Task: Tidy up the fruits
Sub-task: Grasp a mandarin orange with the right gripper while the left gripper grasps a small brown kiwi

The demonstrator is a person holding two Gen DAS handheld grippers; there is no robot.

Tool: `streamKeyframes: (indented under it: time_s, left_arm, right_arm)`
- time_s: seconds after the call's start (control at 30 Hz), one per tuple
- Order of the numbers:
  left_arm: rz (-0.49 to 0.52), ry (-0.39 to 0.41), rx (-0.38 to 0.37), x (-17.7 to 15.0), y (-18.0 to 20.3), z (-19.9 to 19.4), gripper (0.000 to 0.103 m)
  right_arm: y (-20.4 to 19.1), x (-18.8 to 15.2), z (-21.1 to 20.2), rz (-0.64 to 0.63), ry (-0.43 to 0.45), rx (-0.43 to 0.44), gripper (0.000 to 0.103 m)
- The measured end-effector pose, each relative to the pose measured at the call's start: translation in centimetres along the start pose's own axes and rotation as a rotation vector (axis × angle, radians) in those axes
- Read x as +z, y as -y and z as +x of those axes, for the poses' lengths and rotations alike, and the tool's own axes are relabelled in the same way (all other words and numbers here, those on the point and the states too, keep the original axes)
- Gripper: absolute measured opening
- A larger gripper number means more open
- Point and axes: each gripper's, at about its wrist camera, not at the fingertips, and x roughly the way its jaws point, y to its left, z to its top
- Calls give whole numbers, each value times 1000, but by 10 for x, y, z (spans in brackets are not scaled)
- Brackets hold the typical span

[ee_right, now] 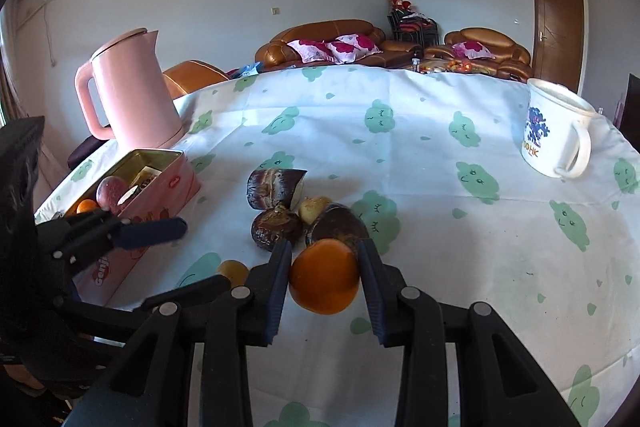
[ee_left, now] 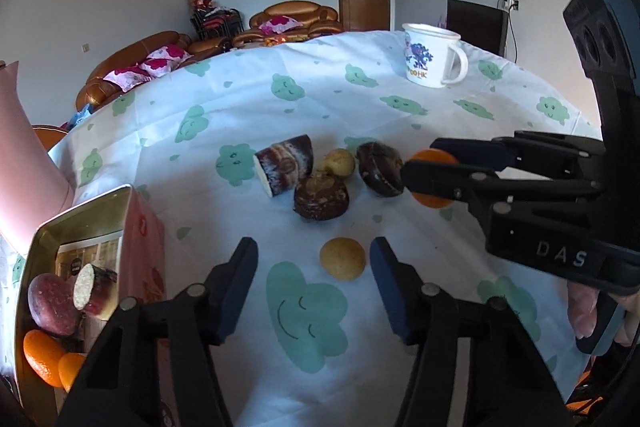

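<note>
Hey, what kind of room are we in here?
Most likely a home living room: brown leather sofas with floral cushions behind a table under a cloud-print cloth, which holds a pink kettle and a mug.

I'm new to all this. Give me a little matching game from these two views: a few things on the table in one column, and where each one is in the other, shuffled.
Things:
1. orange
2. small yellow fruit
3. white mug
4. pink kettle

Places:
A. standing behind the pink tin
B. lying on the cloth between the open fingers of the left gripper
C. alone at the far right of the table
D. clamped in the right gripper

Pairs: 1-D, 2-B, 3-C, 4-A
</note>
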Motion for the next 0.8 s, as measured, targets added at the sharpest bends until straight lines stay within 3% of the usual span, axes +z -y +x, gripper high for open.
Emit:
streamKeyframes:
  time_s: [0.23,0.27,0.43,0.8]
  left_arm:
    - [20,-74,-99,2,9,17,37]
    - [13,-90,-104,3,8,20,30]
    - [-4,-85,-114,2,5,19,29]
    - [-51,22,-87,2,-6,-1,29]
  right_arm:
    - [-4,0,1,-15,-3,-9,37]
    - [-5,0,1,-16,-5,-9,37]
    - [-7,0,-1,-27,1,-12,37]
    - [-9,-1,-9,-46,39,-6,37]
